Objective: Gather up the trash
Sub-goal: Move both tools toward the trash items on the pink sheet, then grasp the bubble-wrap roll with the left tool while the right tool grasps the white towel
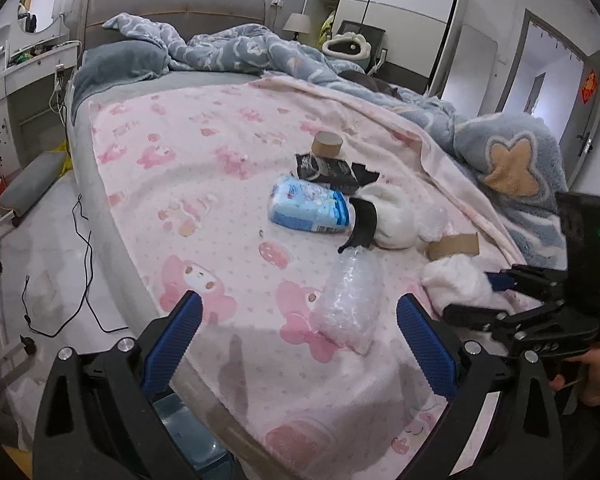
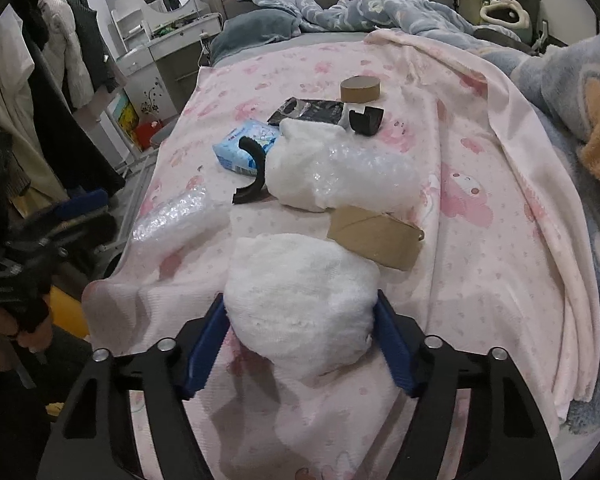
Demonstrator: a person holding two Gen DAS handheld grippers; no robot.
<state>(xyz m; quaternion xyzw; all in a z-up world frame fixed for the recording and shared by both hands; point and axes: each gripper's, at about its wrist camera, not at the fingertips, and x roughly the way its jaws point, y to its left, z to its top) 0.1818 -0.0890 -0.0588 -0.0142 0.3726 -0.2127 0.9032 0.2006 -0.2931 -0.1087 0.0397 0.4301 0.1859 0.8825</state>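
Right gripper (image 2: 302, 340) clamps its blue pads on a white fluffy wad (image 2: 300, 300) at the near edge of the pink cartoon-print blanket (image 2: 480, 240). Left gripper (image 1: 298, 344) gapes wide, nothing between, clear bubble-wrap roll (image 1: 350, 300) just ahead. Farther: flattened brown cardboard tube (image 2: 376, 236), blue tissue pack (image 1: 310, 210), brown tape-roll core (image 1: 327, 143).

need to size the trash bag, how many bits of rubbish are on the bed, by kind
white fluffy wads: 2, near, far
bubble wrap pieces: 2, left, on the far wad
cardboard rolls: 2, upright, flattened
black curved pieces: 2
blue tissue pack: 1
black wrapper: 1
total: 10
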